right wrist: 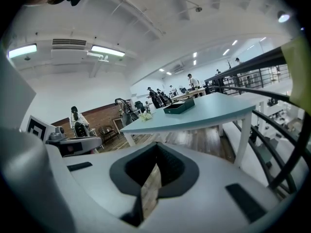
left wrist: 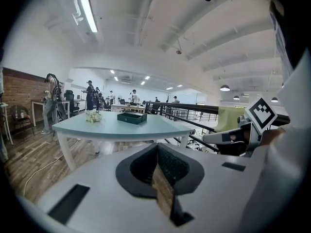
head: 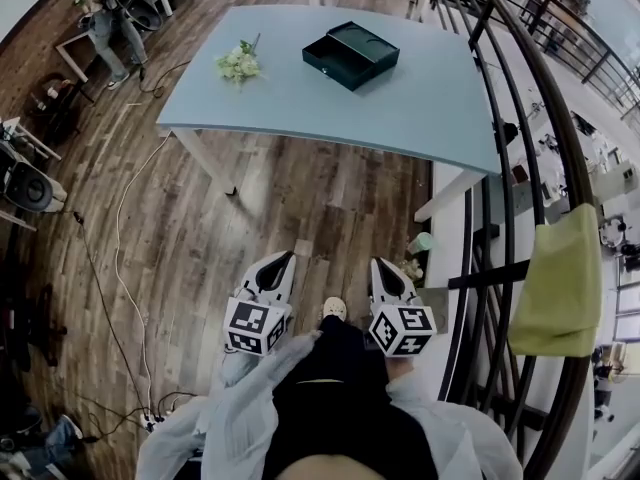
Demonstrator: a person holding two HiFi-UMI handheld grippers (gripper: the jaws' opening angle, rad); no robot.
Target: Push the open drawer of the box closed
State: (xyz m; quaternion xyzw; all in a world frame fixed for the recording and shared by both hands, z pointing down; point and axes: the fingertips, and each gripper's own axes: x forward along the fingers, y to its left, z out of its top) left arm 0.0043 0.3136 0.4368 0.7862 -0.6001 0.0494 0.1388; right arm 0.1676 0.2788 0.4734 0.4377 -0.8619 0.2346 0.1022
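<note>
A dark green box (head: 350,54) lies on the far part of a light blue table (head: 400,118), with its drawer pulled out. The box shows small and distant in the left gripper view (left wrist: 132,117) and in the right gripper view (right wrist: 179,106). Both grippers hang close to my body over the wooden floor, well short of the table. My left gripper (head: 283,260) and my right gripper (head: 379,266) point toward the table. Each has its jaws pressed together with nothing between them, as seen for the left gripper (left wrist: 157,148) and the right gripper (right wrist: 155,148).
A small bunch of white flowers (head: 238,63) lies on the table left of the box. A dark curved railing (head: 500,168) runs along my right with a yellow-green cloth (head: 560,283) draped on it. Cables (head: 115,258) trail over the floor at left. A person (head: 105,18) stands at the far left.
</note>
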